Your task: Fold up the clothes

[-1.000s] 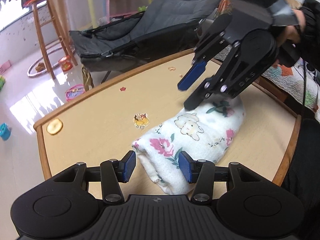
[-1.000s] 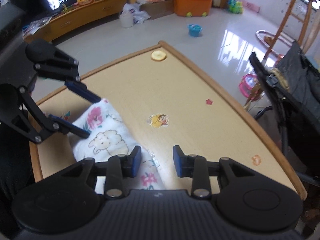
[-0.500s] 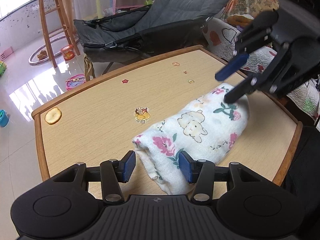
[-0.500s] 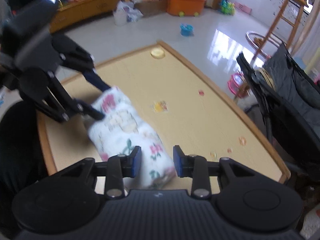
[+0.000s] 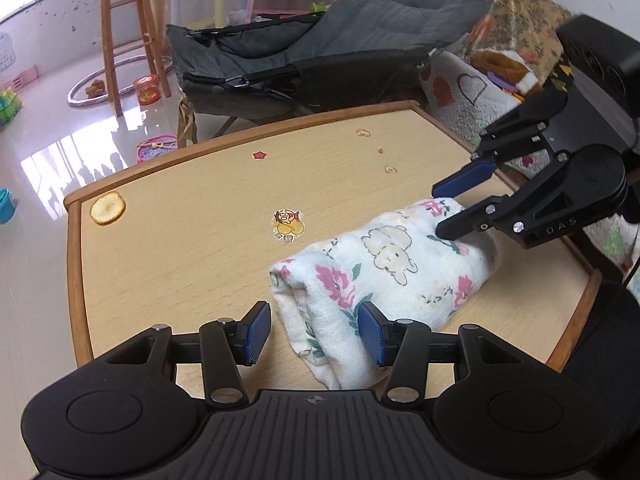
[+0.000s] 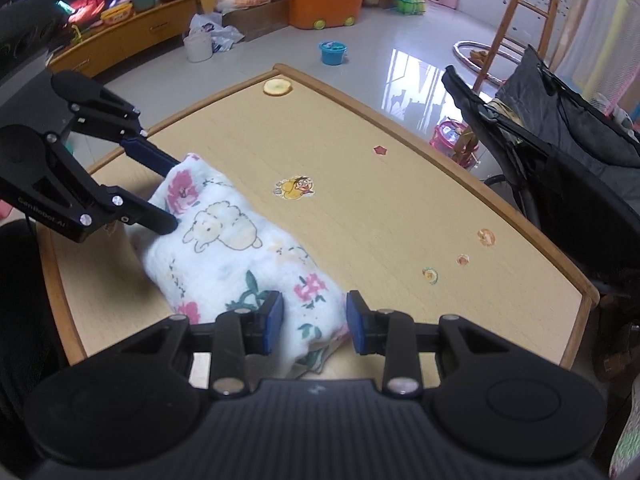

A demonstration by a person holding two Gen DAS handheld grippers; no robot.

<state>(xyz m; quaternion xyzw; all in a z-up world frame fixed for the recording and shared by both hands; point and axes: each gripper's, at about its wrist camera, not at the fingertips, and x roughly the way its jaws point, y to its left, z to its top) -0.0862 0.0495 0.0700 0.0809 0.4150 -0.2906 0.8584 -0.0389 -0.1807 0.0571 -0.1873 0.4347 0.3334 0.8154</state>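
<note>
Floral cloth (image 5: 384,276), already a thick folded bundle, lies on the tabletop (image 5: 192,240) just beside the cartoon sticker (image 5: 288,222). Your left hand-held gripper (image 5: 316,334) straddles one end with its jaws apart, one pad clear of the fabric; your right hand-held gripper (image 6: 314,322) straddles the other end, and whether its pads press there cannot be told. To finish well, probably close on both ends evenly and keep the layers stacked. An orange bin (image 6: 324,2), far beyond the sticker, holds something pink.

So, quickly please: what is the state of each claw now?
Left claw: open, astride one end of the folded floral cloth.
Right claw: open, astride the other end.
</note>
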